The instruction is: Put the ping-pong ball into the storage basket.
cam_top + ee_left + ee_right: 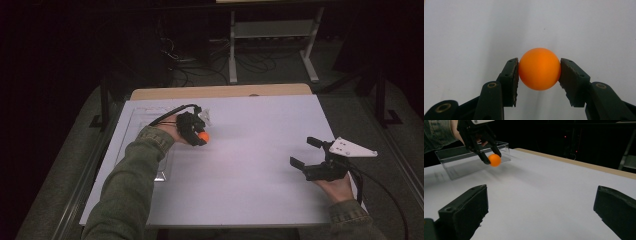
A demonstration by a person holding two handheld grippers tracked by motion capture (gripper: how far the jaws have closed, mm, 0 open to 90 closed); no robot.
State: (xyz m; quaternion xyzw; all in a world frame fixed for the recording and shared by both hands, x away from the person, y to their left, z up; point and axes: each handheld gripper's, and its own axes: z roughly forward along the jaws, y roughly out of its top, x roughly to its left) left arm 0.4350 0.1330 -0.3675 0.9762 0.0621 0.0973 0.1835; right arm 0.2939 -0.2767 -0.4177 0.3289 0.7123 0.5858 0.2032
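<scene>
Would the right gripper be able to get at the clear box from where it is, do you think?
Probably yes: the right gripper stands open and the white table between it and the clear box is bare, though the left gripper, holding the orange ball, hangs in front of it.

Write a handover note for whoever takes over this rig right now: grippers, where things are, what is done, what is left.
Left gripper: shut on the orange ball, held off the white table, just beside the clear box.
Right gripper: open, holding nothing, low over the table's right side.
Done: the ball is picked up and gripped by both pads.
Left, as far as I can judge: probably carry the ball over the clear box at the table's left and let it go inside. The right gripper has no part yet.
</scene>
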